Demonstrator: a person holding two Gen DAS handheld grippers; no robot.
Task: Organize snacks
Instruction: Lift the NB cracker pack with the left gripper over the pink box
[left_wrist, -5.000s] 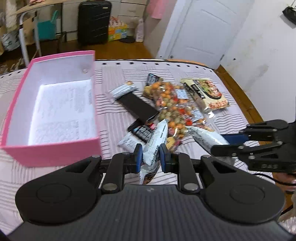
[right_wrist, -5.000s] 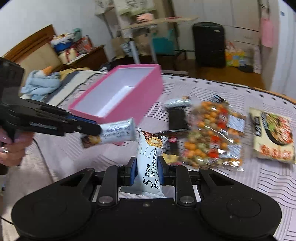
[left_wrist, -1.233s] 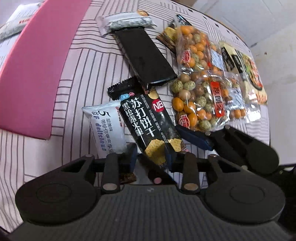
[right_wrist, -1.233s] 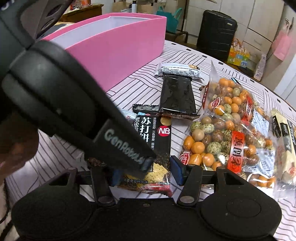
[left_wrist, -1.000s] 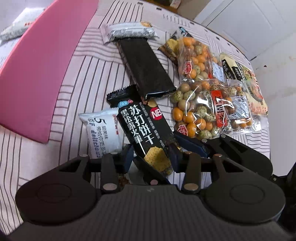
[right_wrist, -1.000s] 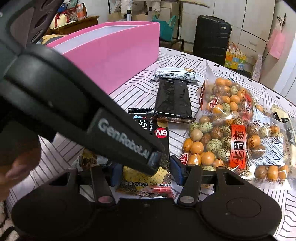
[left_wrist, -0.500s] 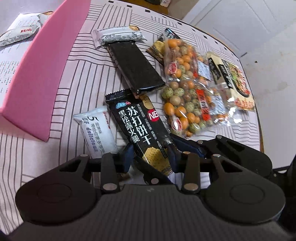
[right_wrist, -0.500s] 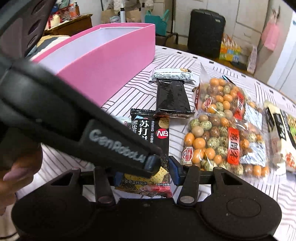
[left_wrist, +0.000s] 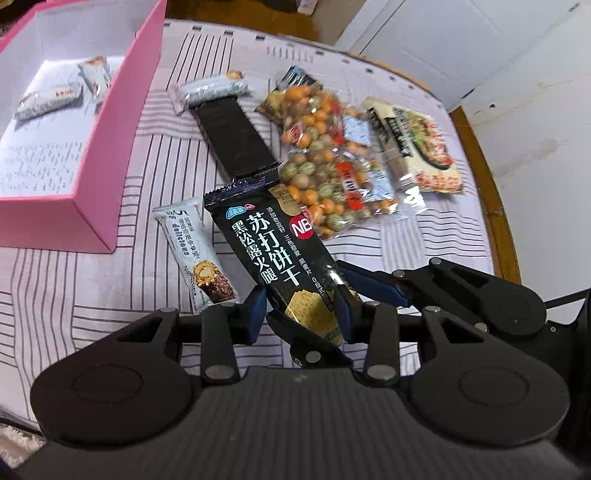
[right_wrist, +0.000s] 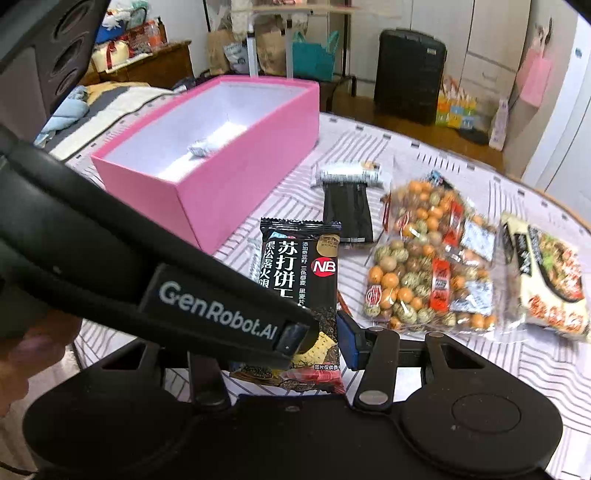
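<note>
Between both sets of jaws, the black cracker pack (left_wrist: 280, 254) is pinched at its near end by the left gripper (left_wrist: 301, 308) and right gripper (right_wrist: 317, 343), above the bench (left_wrist: 92, 291). 2 grips so close could twist or drop it short of the pink box (right_wrist: 236, 177).

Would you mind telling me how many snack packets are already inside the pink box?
2, both silver-white wrapped bars on the pink box's floor: one nearer the far-left corner, one beside it; others may be hidden.
</note>
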